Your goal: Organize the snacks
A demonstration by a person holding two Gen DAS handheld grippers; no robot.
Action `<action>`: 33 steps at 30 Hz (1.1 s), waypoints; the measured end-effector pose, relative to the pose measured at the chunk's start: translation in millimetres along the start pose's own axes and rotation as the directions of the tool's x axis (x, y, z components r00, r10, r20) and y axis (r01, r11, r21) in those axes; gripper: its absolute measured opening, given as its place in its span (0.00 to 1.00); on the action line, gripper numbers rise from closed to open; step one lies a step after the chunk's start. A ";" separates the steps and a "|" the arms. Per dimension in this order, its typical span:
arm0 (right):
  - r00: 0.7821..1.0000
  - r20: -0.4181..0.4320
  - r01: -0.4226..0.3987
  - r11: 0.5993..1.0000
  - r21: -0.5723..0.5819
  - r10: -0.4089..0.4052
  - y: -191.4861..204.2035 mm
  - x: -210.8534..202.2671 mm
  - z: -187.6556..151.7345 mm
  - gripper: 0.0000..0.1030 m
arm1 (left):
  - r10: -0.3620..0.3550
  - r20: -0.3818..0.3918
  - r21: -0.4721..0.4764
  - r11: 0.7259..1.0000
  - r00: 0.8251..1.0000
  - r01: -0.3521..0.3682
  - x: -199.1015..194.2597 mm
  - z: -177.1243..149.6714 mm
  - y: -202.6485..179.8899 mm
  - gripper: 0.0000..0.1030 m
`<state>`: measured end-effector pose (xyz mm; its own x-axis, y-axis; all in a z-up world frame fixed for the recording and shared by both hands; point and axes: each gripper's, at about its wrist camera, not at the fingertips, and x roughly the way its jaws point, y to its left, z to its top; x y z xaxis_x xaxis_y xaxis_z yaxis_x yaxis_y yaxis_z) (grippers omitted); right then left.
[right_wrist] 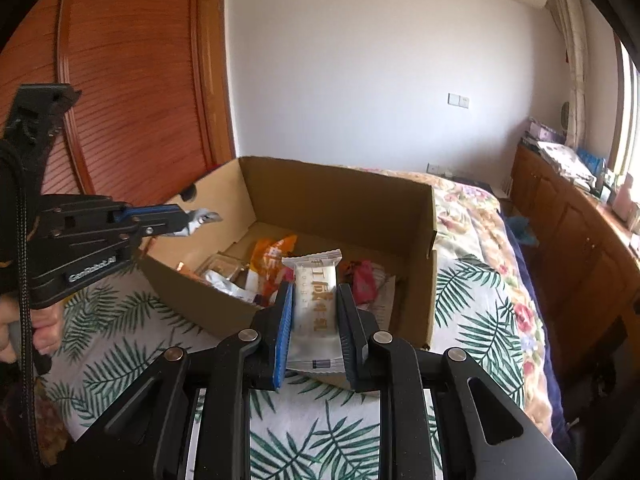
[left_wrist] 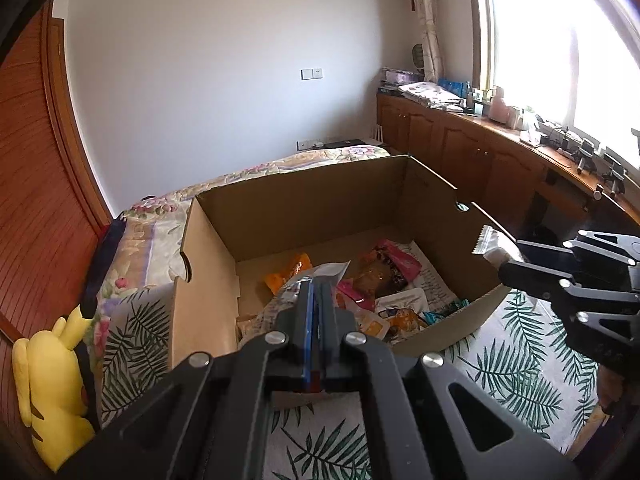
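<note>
My way into the cardboard box [right_wrist: 340, 196] is open from above; its upright walls fence the sides, and snack packets [left_wrist: 384, 280] crowd the floor's right half.

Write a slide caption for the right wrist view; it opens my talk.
Right gripper holding a white snack bar over the cardboard box of snacks.

We see a cardboard box [right_wrist: 344, 200], brown and matt, a bit rough. The white snack packet [right_wrist: 314, 312] looks like smooth, shiny plastic. The silver packet [left_wrist: 320, 274] is shiny too. The leaf-print cloth [right_wrist: 472, 300] looks soft. The wardrobe door [right_wrist: 132, 92] is glossy red wood. The yellow toy [left_wrist: 52, 392] looks plush.
</note>
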<state>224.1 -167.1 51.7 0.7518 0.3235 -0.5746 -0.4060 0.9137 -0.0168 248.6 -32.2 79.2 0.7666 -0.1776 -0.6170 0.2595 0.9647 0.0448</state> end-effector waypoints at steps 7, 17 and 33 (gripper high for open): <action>0.999 -0.022 0.025 1.000 0.008 -0.025 -2.5 18.3 4.4 0.19 | 0.004 -0.010 -0.011 1.000 1.000 -0.004 3.8 -0.3 -1.9 0.05; 0.999 -0.033 0.012 0.997 0.076 -0.010 -11.6 29.3 1.5 0.26 | 0.016 -0.010 -0.033 0.999 1.000 -0.016 2.4 -3.3 -2.3 0.13; 1.000 0.003 -0.009 0.996 0.086 0.009 2.8 -20.8 -3.4 0.27 | 0.012 0.031 -0.027 1.000 0.999 -0.011 -49.6 -10.1 -10.4 0.20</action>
<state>205.6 -172.1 60.8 0.7496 0.3320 -0.5726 -0.3664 0.9286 0.0588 202.0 -31.5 101.4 0.7877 -0.1718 -0.5917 0.2349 0.9715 0.0306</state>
